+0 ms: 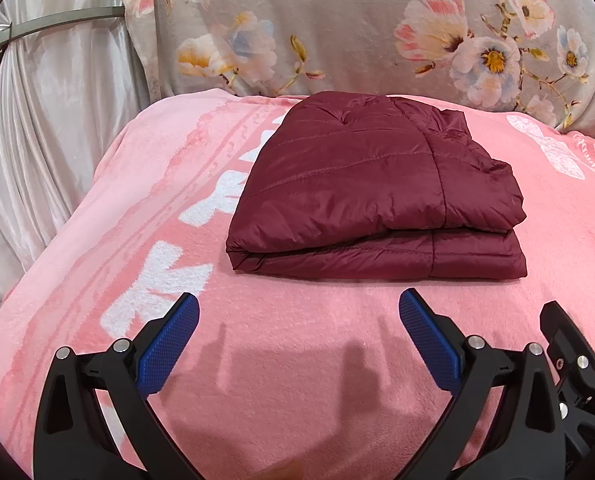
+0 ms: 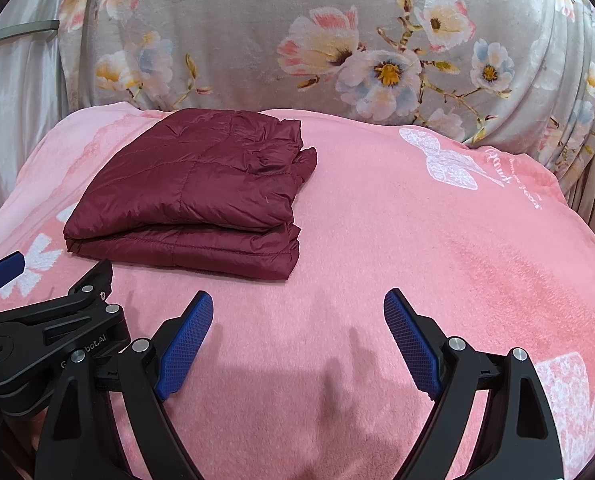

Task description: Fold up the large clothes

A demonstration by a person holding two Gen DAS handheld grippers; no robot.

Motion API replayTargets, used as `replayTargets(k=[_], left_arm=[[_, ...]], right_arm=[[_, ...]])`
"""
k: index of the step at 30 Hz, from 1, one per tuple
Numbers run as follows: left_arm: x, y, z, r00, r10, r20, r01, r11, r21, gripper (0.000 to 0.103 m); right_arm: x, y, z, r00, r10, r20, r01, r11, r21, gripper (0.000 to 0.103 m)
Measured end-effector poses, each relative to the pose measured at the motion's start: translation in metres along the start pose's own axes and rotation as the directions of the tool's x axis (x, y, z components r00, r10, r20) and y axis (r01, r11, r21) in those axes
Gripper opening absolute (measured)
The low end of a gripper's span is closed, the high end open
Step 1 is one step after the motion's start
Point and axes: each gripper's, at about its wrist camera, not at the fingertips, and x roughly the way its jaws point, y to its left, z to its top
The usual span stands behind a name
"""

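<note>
In the left wrist view, the maroon quilted jacket (image 1: 373, 192) lay folded into a thick, neat rectangle on the pink blanket (image 1: 297, 360), its doubled edge facing the camera. The left gripper (image 1: 298, 304) hovered just short of it, jaws spread wide with nothing between them.

In the right wrist view, the jacket (image 2: 193, 192) sat ahead and to the left, near the floral cover (image 2: 257, 40). The right gripper (image 2: 298, 302) pointed at bare blanket, its blue pads (image 2: 185, 344) wide apart and empty.

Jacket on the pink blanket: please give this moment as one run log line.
jacket: folded, lying on blanket | left tool: open, empty | right tool: open, empty | contact: none
</note>
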Motion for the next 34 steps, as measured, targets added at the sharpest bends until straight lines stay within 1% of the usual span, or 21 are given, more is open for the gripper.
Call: replayTargets(k=[12, 27, 30, 34], left_arm=[[-0.0004, -0.0013, -0.0001, 1.0, 0.002, -0.001, -0.002, 1.0, -0.001, 0.096], [0.0004, 0.0007, -0.0001, 1.0, -0.012, 0.001, 0.012, 1.0, 0.0, 0.094], [0.0001, -0.0008, 0.0, 1.0, -0.01, 0.003, 0.01, 1.0, 0.004, 0.091], [0.0001, -0.0011, 0.0006, 1.0, -0.013, 0.002, 0.013, 1.0, 0.004, 0.091]], right_arm=[[0.0002, 0.0001, -0.0003, 1.0, 0.0, 0.0, 0.0, 1.0, -0.001, 0.085], [-0.0013, 0.0013, 0.0006, 1.0, -0.003, 0.005, 0.003, 1.0, -0.005, 0.085], [-0.0009, 0.0007, 0.0012, 1.0, -0.005, 0.004, 0.005, 1.0, -0.007, 0.085], [-0.0005, -0.0005, 0.0014, 1.0, -0.004, 0.004, 0.004, 1.0, -0.008, 0.085]])
